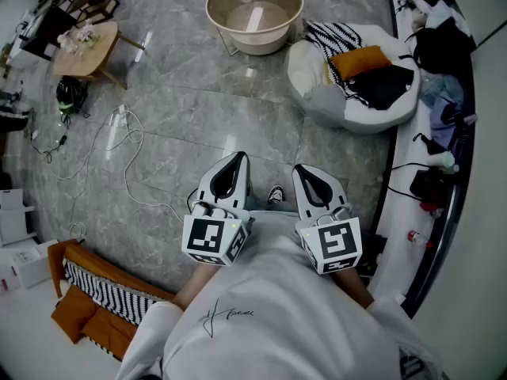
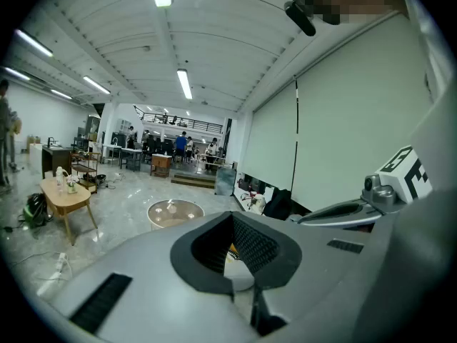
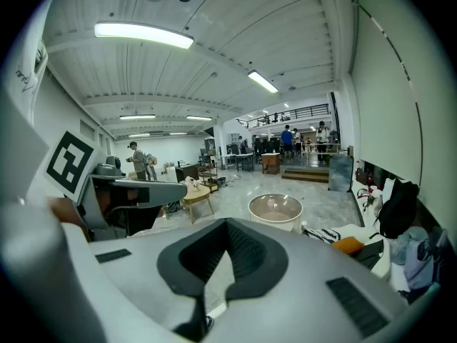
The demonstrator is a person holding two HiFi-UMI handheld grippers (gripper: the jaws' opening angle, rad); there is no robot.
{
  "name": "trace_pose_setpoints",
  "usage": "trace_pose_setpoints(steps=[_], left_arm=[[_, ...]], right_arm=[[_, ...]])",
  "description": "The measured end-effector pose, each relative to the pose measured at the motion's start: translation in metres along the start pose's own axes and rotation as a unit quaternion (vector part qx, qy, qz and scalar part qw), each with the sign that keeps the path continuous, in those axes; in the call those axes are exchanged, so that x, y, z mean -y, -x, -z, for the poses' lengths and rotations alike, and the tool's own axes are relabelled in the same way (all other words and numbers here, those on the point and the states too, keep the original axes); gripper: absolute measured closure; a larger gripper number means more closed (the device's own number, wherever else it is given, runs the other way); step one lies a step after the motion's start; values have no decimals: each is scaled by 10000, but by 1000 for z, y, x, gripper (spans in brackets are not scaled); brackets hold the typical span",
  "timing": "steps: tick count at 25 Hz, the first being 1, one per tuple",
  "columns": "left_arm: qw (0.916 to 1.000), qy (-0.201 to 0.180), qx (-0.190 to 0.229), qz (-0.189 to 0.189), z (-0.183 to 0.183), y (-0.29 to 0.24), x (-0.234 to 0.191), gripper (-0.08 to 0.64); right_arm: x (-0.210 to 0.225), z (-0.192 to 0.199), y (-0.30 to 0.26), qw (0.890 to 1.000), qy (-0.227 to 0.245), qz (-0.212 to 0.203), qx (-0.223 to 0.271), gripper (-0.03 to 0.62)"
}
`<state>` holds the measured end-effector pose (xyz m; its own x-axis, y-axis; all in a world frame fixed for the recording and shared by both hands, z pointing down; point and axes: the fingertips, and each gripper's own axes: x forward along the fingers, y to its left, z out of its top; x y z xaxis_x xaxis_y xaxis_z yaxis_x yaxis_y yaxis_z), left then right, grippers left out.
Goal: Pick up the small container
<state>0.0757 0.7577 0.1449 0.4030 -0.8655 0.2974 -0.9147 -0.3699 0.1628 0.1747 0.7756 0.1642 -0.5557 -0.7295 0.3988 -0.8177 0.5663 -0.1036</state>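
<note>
Grey marble floor (image 1: 198,109) — round tub (image 1: 265,42), beanbag (image 1: 317,81), small wooden table (image 1: 93,60).

— What stands around the round beige basin (image 1: 253,10)?
— Just right of it is a white beanbag (image 1: 348,105) piled with striped, orange and black cloth. Well left of it is a small wooden table (image 1: 83,50), with a dark bag (image 1: 71,93) beside that.
— And on the basin's near side?
— A white cable (image 1: 127,145) lies loose on the grey floor (image 1: 198,93).
</note>
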Motion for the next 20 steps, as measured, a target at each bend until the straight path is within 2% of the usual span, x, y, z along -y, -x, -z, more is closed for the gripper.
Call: trace_pose_setpoints(steps=[6, 14, 18, 20], left_arm=[[9997, -248, 17, 56, -2, 10, 9, 545], [9985, 291, 91, 447, -3, 16, 16, 545], [9987, 307, 42, 413, -1, 12, 9, 545], [9989, 247, 57, 399, -1, 7, 6, 545]], right_arm=[[-5, 0, 0, 9999, -10, -152, -43, 577], [-9, -1, -1, 9991, -249, -338, 116, 577], [-17, -2, -3, 9947, -572, -851, 88, 577], [-18, 0, -7, 9945, -471, -932, -14, 577]])
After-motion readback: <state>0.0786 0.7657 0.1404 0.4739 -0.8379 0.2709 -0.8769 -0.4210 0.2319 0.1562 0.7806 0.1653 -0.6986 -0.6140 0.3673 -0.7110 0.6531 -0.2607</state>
